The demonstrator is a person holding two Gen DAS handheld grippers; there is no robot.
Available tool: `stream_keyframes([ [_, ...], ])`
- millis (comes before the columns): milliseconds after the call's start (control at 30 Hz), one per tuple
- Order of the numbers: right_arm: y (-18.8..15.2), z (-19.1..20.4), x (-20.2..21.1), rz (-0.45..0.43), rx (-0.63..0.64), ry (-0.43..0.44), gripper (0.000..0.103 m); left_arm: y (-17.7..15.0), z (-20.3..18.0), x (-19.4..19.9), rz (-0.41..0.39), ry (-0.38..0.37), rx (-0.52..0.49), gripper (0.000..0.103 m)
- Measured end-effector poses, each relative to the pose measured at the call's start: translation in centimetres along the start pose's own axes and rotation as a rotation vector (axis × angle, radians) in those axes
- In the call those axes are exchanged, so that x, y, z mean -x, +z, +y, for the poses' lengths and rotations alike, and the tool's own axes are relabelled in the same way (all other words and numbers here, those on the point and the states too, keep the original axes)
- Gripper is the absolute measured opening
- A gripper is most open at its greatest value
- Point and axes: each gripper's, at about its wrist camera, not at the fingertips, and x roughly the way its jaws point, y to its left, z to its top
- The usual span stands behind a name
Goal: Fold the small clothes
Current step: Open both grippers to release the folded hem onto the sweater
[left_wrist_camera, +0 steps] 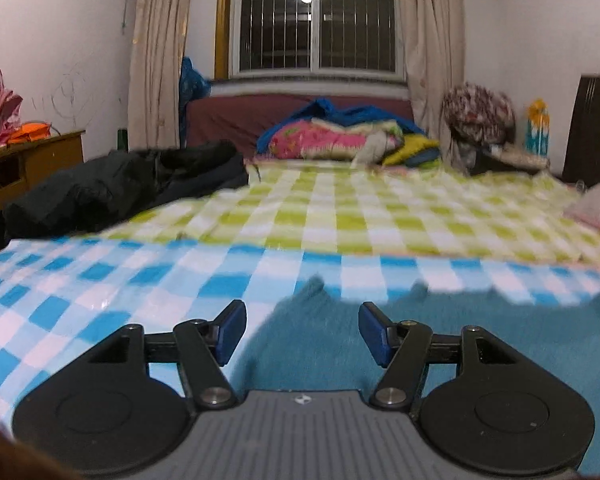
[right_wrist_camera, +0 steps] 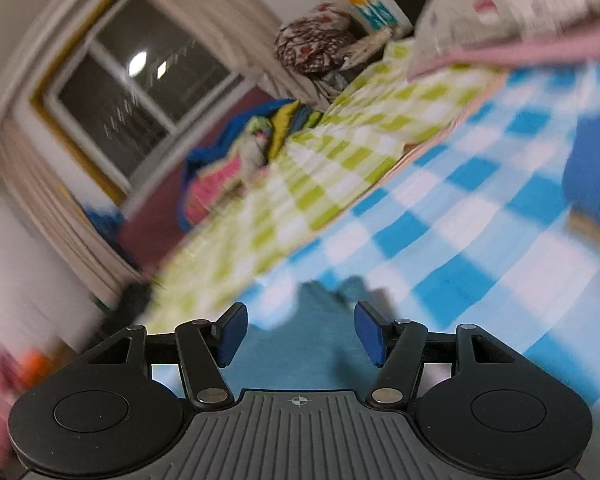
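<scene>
Fingers (left_wrist_camera: 232,332) of both grippers released above the teal garment (left_wrist_camera: 420,344), lying crosswise on the bed.

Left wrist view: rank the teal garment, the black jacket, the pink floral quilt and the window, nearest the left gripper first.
1. teal garment, under the left gripper
2. black jacket, left on the bed
3. pink floral quilt, at the bed's far end
4. window, back wall
</scene>
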Motion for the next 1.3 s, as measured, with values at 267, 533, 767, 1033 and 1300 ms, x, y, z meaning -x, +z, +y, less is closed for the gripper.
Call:
stream_keyframes([
  [267, -1.3, 1.9, -3.8, 0.122, 0.253, -0.162, 0.025, -3.1, 1.1, -1.0, 0.091, 0.053, 0.007, 0.068],
  [533, -1.0, 0.0, -4.7, 0.156, 0.162, -0.188, 0.012, -3.6, -1.1, 2.2, 0.009, 0.023, -0.124, 0.068],
  [767, -0.4, -0.1, -1.1, 0.159, 0.165, -0.127, 0.024, -4.2, -4.5, 6.3, -0.049, -0.085, -0.225, 0.068],
  [1033, -0.6, -3.3, 4.4, 0.201, 0.055, -0.020, 0.039, -7.3, -11.8, 10.9, -0.074, -0.296, -0.431, 0.069],
  [1300, -0.8, -6.5, 4.6, 0.252, -0.065, 0.040, 0.047, -12.0, -19.0, 13.3, -0.100, -0.374, -0.669, 0.072],
])
